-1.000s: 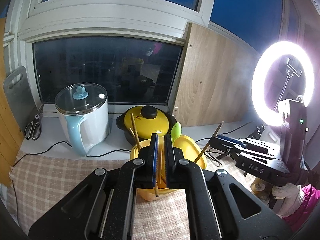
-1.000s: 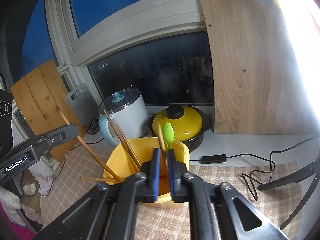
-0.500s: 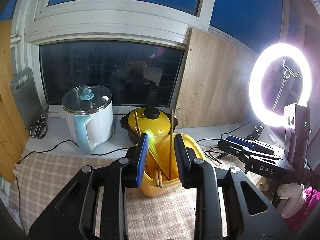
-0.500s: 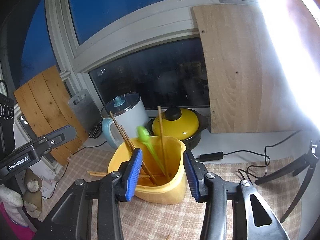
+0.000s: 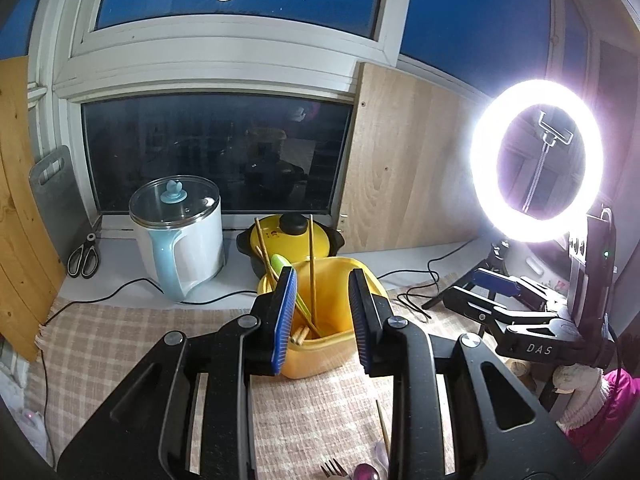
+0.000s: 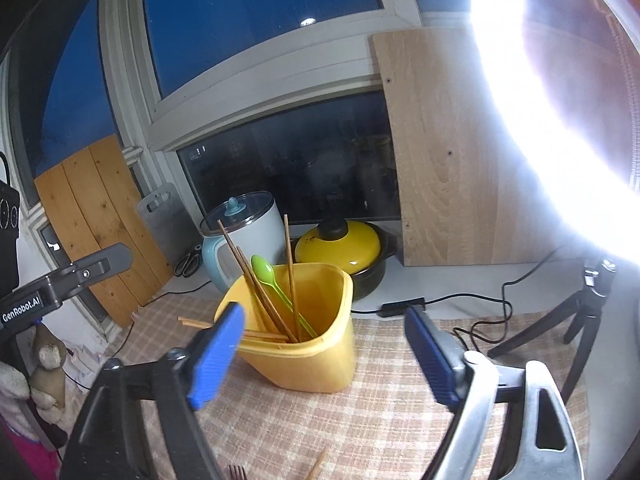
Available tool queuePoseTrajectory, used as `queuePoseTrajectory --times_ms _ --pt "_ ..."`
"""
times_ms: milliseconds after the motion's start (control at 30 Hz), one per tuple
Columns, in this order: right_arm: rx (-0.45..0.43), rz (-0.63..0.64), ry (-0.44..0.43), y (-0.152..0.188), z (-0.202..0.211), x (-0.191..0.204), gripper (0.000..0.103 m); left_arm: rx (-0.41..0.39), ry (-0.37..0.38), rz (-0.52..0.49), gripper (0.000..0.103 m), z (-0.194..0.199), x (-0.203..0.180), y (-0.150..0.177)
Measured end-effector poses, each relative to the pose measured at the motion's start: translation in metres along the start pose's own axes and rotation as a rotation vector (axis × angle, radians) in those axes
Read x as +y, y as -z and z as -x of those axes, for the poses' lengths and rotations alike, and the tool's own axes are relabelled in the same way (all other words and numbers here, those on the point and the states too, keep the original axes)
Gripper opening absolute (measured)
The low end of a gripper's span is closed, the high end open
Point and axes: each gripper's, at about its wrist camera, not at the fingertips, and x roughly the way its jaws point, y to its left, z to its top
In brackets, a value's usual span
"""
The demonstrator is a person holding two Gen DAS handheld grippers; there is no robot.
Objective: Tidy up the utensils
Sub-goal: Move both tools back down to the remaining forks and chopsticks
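Already the yellow holder [image 6: 308, 344] stood on the checked cloth [image 6: 400, 420] with utensils in it: one green spoon [image 6: 266, 276] and, as far as I could count from the right wrist view, four wooden chopsticks [image 6: 289, 264], three leaning toward the rim and one nearly upright. One more chopstick seemed to lie flat behind the holder on the cloth, though the holder hid most of it.

So the sorting looked partly done, not finished. At the bottom edge of the left wrist view lay a loose chopstick [image 5: 383, 426], the tines of one fork [image 5: 332, 470] and a dark, rounded thing that was too cut off to name; these would still want putting away.

Neither tool held anything. The left gripper [image 5: 322, 316] had its jaws parted a little, with nothing pinched, the holder showing beyond the gap. The right gripper [image 6: 324, 356] had its jaws opening wide, nothing between the pads, the holder just ahead of them.

Behind, on the sill, stood one white kettle [image 5: 180, 236] and one yellow-lidded pot [image 5: 292, 236].
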Motion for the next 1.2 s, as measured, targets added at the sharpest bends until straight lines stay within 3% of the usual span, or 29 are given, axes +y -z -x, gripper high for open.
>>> queuePoseTrajectory --times_ms 100,300,367,433,633,900,1200 --pt "-0.014 -0.001 0.016 0.004 0.009 -0.003 0.102 0.005 0.002 -0.006 0.026 0.006 -0.005 0.005" --pt "-0.008 0.005 0.057 0.015 0.02 -0.01 0.103 0.017 0.0 -0.019 0.026 0.016 -0.015 0.018" --pt "-0.002 0.008 0.062 0.019 0.022 -0.011 0.103 0.025 0.0 -0.021 0.034 0.018 -0.018 0.024" --pt "0.006 0.005 0.065 0.025 0.023 -0.014 0.103 0.026 -0.007 -0.027 0.049 0.021 -0.02 0.031" --pt "0.029 0.042 0.059 0.043 0.028 -0.016 0.103 0.078 -0.009 -0.007 0.049 0.021 -0.016 0.056" --pt "0.125 0.0 -0.028 0.066 0.019 -0.031 0.103 0.2 0.002 0.069 0.049 0.005 -0.001 0.1" --pt "0.29 -0.114 -0.155 0.097 -0.009 -0.046 0.096 0.359 0.095 0.238 0.049 -0.021 0.019 0.16"
